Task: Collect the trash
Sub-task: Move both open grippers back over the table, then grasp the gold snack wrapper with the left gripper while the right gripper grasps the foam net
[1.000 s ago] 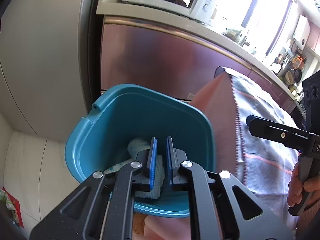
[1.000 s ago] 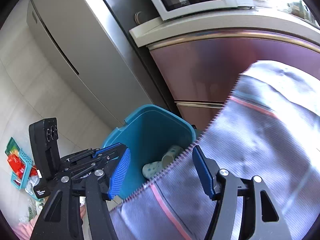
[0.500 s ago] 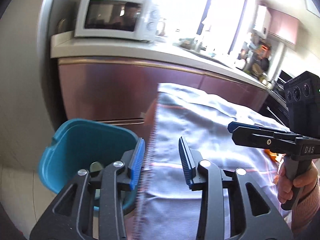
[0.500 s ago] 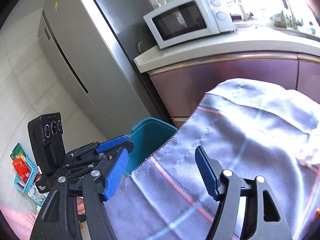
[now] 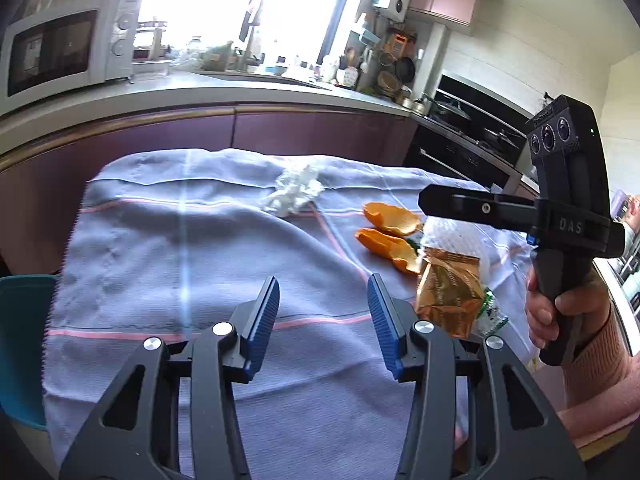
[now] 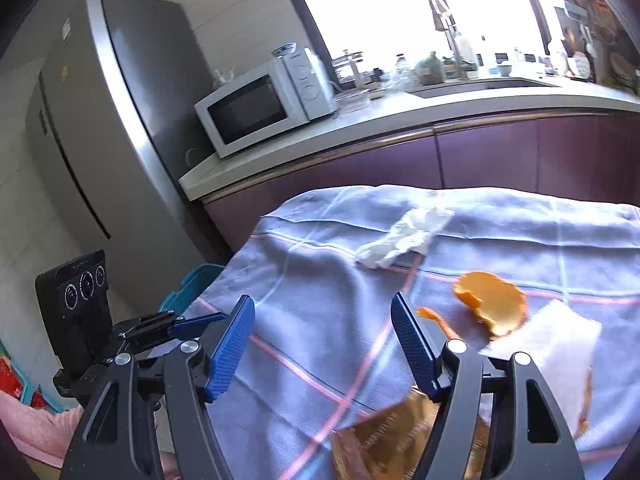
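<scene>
Both hand-held grippers have swung away from the teal bin (image 5: pixel 22 344) and now face the cloth-covered worktop (image 5: pixel 168 248). I keep the left hand-held gripper (image 5: pixel 323 320) wide apart and empty; the right hand-held gripper (image 6: pixel 323 344) likewise gapes, holding nothing. Trash remains on the cloth: crumpled tissue (image 5: pixel 294 192), orange peels (image 5: pixel 390 232), a gold wrapper (image 5: pixel 450 292) and white foam netting (image 5: pixel 456 238). Risk, in my judgement: closing on a flat peel could pinch the loose cloth and drag the other pieces off the edge.
</scene>
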A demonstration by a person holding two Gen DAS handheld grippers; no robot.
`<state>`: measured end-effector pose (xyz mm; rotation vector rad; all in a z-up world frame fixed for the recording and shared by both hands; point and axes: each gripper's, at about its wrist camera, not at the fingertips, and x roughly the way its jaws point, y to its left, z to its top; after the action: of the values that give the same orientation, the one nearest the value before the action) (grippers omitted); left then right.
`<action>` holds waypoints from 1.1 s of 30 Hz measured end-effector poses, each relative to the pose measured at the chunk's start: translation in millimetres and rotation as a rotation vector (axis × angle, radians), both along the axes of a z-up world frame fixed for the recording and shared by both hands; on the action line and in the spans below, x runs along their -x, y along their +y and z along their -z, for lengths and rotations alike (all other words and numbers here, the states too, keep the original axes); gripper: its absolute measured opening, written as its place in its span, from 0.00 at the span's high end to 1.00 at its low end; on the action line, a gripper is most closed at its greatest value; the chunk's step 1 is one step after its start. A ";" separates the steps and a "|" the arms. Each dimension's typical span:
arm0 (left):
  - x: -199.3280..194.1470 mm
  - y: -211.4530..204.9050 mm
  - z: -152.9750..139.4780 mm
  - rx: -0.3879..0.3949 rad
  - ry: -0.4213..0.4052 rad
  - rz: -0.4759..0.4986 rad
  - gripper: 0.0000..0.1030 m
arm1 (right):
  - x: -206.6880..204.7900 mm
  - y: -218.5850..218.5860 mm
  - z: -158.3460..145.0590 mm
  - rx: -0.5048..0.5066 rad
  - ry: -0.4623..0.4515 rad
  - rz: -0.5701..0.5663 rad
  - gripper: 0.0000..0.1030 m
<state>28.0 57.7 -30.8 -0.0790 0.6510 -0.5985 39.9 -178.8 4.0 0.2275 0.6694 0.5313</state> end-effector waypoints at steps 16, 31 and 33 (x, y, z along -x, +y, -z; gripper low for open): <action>-13.1 -87.8 22.7 -0.027 0.093 0.220 0.48 | 24.6 -115.7 31.5 -0.029 0.038 0.282 0.34; -36.5 -121.9 41.3 -0.047 0.223 0.328 0.43 | 20.5 -123.2 56.3 -0.092 0.100 0.257 0.45; -36.4 -124.5 42.7 -0.051 0.228 0.337 0.46 | 19.9 -123.7 57.8 -0.095 0.106 0.255 0.48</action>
<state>64.3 -66.8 -73.6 0.0120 0.9094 -0.9053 20.1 -302.6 -53.8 0.4263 0.7063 0.3084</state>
